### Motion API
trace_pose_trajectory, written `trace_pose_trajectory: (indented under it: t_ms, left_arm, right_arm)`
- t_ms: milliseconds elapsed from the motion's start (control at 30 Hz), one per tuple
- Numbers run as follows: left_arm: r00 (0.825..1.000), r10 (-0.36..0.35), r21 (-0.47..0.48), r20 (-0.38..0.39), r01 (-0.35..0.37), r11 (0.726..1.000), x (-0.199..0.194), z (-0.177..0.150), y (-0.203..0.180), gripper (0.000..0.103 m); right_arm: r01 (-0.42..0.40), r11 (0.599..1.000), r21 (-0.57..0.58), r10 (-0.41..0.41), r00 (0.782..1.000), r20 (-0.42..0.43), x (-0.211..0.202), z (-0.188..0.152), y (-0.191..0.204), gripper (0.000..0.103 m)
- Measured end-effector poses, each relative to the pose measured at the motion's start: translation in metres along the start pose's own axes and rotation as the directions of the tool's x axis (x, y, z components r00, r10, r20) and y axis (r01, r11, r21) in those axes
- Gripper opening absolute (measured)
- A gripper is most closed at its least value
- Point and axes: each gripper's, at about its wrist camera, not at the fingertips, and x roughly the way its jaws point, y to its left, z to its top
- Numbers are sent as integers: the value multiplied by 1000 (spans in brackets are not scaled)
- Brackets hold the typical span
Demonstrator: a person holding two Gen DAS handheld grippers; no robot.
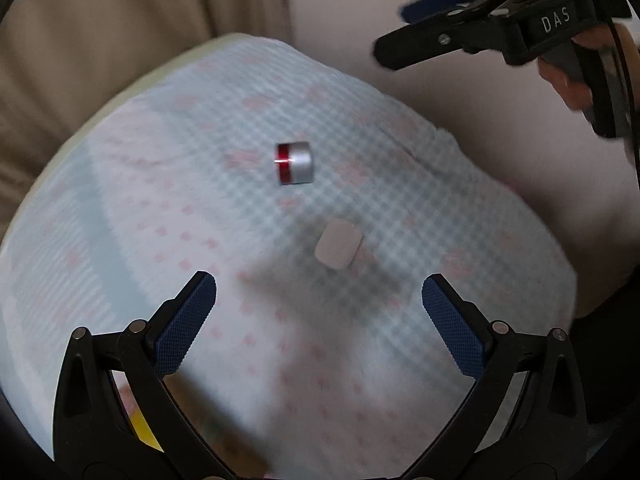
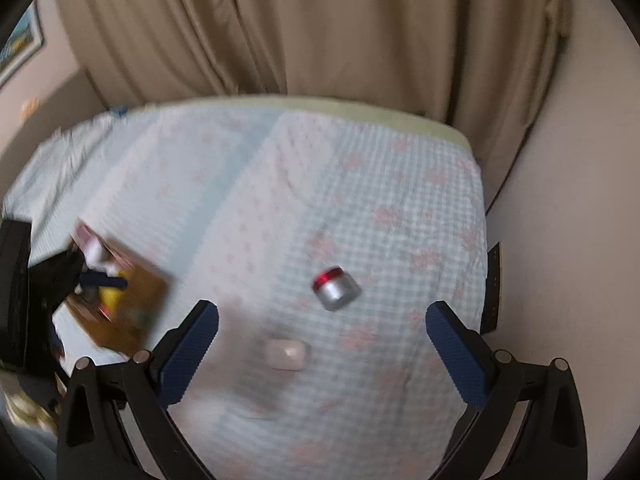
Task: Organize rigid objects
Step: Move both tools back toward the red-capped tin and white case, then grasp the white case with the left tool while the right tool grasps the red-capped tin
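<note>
A small silver cylinder with a red band (image 1: 294,162) lies on its side on the checked bed cover (image 1: 160,208); it also shows in the right wrist view (image 2: 336,288). A pale pink rounded block (image 1: 339,243) lies nearer, also in the right wrist view (image 2: 286,354). My left gripper (image 1: 319,322) is open and empty, just short of the block. My right gripper (image 2: 322,356) is open and empty, above the block. From the left wrist view the right gripper (image 1: 404,32) hangs in the air at the top right, jaws apart.
A cardboard box (image 2: 120,304) holding several items sits on the bed (image 2: 224,184) at the left, with the left gripper's dark body beside it. Beige curtains (image 2: 320,28) hang behind the bed. A pale wall (image 2: 568,240) runs along the right side.
</note>
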Motion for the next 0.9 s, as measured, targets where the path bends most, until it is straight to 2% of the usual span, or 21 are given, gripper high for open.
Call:
trace_pose_trajectory:
  t_ms: [200,267,433,733,767,833,900]
  left_arm:
    - [999,-24,103,-38,28,994,95,0,-9,86]
    - [999,-24,133,-48,30,991,118,-3,-8,85]
    - [997,-46,179,-60,56,982,147,-7,-8,80]
    - [993,-99,232,-57,109,967,166,-5,-11,72]
    - [993,-100,238,-56,110,965,165,-4,-12,69]
    - [992,-107,255,-60,119,960,165,-4,-15,62]
    - [992,-110,273,-67,124,954,164,-3,-16,53]
  right_arm:
    - [-61,990,-128,55,997,-49,83,-18,-19,103]
    - [-80,984,-160,71,995,-66,109,-21,-22,100]
    - [-114,973,-201,97,991,-92,157,-24,-28,91]
    - [-147,953,-264,117,985,-125,207,-19,-26,91]
    - [-146,953,-266,115,985,-130,211,-18,-25,88]
    - [-154,952,-263,119,982,-145,219,-17,-25,71]
    - [-160,952,-260,120,979,-163,225,-16,-24,63]
